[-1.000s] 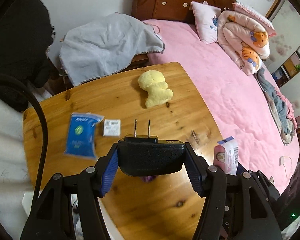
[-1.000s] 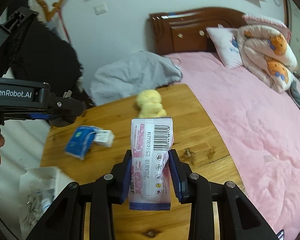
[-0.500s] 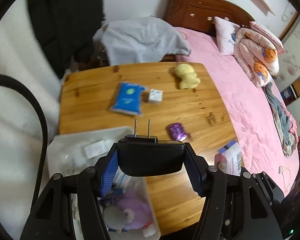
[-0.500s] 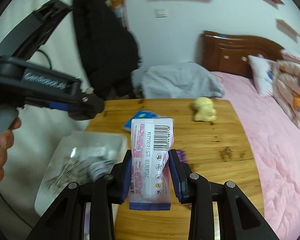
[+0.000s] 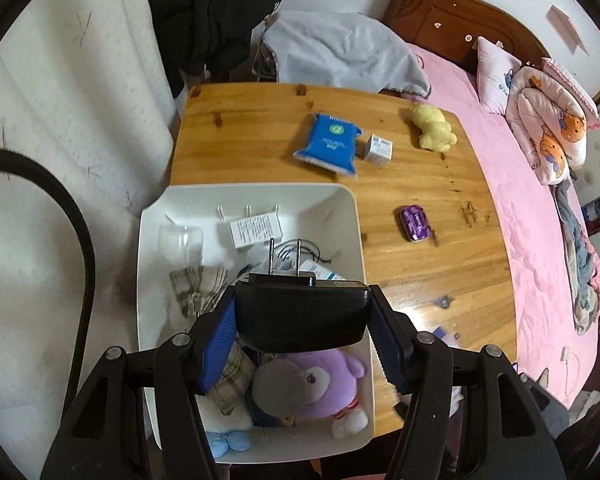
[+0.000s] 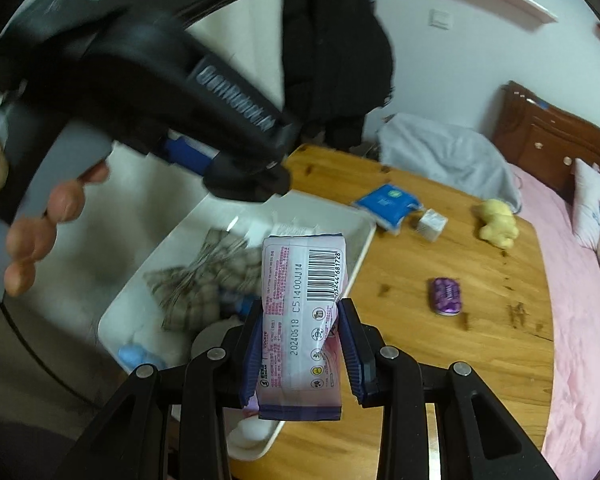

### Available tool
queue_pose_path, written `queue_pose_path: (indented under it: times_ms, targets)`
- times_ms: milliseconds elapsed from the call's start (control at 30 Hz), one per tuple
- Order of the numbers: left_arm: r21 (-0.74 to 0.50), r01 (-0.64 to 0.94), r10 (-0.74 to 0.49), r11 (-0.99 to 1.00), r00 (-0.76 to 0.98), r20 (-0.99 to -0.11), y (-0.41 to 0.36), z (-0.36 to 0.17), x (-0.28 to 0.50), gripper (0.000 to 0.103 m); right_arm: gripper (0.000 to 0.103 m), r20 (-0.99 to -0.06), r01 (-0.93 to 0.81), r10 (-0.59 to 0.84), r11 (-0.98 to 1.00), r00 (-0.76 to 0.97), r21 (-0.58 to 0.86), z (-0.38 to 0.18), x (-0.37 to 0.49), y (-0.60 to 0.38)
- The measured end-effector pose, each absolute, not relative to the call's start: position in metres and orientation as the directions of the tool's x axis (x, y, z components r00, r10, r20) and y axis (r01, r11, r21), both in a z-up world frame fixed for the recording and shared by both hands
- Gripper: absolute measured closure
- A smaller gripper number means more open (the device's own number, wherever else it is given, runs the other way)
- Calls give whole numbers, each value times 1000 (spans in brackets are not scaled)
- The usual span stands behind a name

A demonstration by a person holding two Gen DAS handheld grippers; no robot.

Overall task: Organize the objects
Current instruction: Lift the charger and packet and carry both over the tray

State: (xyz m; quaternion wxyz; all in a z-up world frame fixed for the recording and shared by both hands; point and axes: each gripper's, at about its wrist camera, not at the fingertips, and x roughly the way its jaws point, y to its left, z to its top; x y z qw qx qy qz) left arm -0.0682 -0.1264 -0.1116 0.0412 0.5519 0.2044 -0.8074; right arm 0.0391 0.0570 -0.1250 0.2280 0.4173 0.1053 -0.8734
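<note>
Black plastic first: the left gripper (image 5: pixel 302 312) is clamped across the wide body of a power adapter (image 5: pixel 302 314), its two prongs pointing forward, held above the white bin (image 5: pixel 352 216) at the near-left corner of the wooden table (image 5: pixel 420 280). It looks rigid and probably a bit heavy, so gripping the broad flat sides as it's held now seems the safe way (never the prongs). The blue pads have plenty to bite on, though smooth plastic could slide if tilted.

The right gripper (image 6: pixel 302 354) is closed on a pink-and-white soft pack (image 6: pixel 302 320) with a barcode, squeezed around its middle, hovering over the bin's near edge. I'd guess it's light and squashy, and the film wrapper already creases where the pads pinch.

Count of what's left on the table:
- one blue tissue pack (image 5: pixel 329 145)
- one small white box (image 5: pixel 378 150), just beside it
- one yellow plush toy (image 5: pixel 433 132)
- one purple tin (image 5: pixel 416 223), off by itself

In the bin I can make out one purple plush (image 5: pixel 320 384), some checked cloth (image 6: pixel 208 276) and a paper slip; the rest is too jumbled to count.
</note>
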Motion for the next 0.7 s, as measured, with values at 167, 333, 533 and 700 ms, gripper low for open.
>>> queue_pose_path:
  times_ms: [167,333,533,700]
  targets:
    - [-282,286,165,-916,-374,-913,-130,-123,-61,37,67,-803,513,-293,-858,-519,-18,-138,52,40]
    - [-277,278,170,-920,-355,-919,-132,-135,-58,37,67,-821,510,-281,-860,-498,-14,-149,55,32]
    - [-263,272,167,-926,-329,-929,-134,-150,-59,37,66,-851,487,-273,-873,-449,23,-172,52,26]
    - [-246,266,163,-932,-300,-940,-135,-166,-59,37,66,-871,484,-255,-875,-421,21,-189,55,17]
